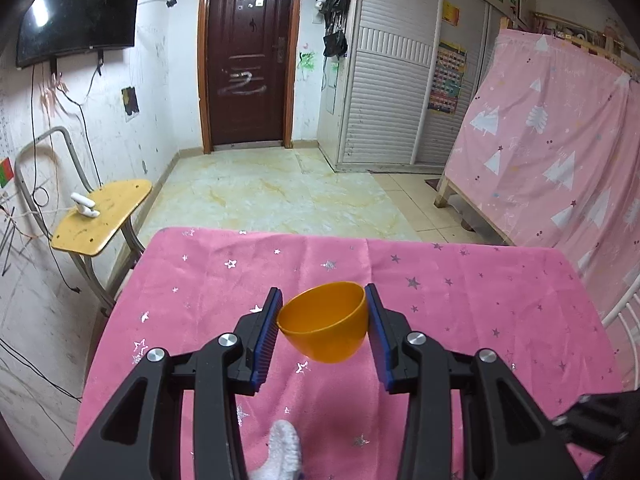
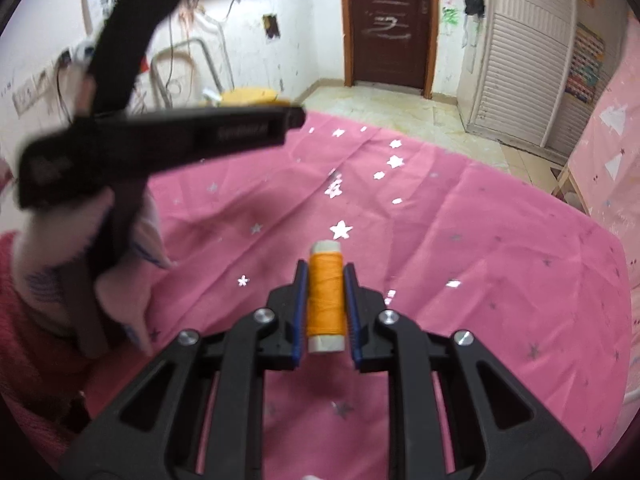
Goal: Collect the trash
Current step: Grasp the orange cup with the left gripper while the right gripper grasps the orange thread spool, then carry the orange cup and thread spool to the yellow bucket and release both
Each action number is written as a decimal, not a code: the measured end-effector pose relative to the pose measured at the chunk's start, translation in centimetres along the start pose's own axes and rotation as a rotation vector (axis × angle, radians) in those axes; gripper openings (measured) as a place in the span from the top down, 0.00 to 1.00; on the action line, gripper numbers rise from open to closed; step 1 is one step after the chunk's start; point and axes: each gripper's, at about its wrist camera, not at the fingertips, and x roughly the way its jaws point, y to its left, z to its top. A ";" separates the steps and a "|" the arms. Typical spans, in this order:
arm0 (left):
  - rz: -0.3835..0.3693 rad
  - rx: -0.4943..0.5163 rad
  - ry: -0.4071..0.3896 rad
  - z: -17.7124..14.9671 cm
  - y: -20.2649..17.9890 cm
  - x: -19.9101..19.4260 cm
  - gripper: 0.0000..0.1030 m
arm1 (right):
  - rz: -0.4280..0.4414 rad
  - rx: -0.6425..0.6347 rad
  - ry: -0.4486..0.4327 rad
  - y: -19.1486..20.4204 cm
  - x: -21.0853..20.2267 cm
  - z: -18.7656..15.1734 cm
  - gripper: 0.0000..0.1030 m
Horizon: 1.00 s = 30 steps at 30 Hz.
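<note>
In the left wrist view my left gripper is shut on an orange plastic cup, tilted with its mouth toward the upper left, held above the pink star-patterned tablecloth. In the right wrist view my right gripper is shut on a spool of orange thread, which lies lengthwise between the blue pads, its white ends showing. The left gripper's black body, held by a gloved hand, is blurred at the left of that view.
A yellow-seated chair stands left of the table with a small white object on it. Tiled floor leads to a dark door. A pink cloth-covered frame and louvered wardrobes are at the right.
</note>
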 end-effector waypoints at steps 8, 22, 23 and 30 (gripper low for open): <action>0.028 0.030 -0.031 -0.3 -1.2 -1.4 0.68 | -0.052 0.144 -0.138 -4.8 -6.1 -2.0 0.84; -0.077 0.154 -0.033 -2.4 -10.6 -5.7 0.68 | -0.137 0.377 -0.353 -13.4 -13.8 -6.8 0.84; -0.087 0.164 -0.034 -2.5 -11.2 -6.0 0.68 | -0.143 0.391 -0.363 -14.0 -14.2 -7.3 0.84; -0.165 0.238 -0.031 -3.5 -17.6 -7.5 0.68 | -0.213 0.490 -0.431 -18.3 -17.4 -11.0 0.84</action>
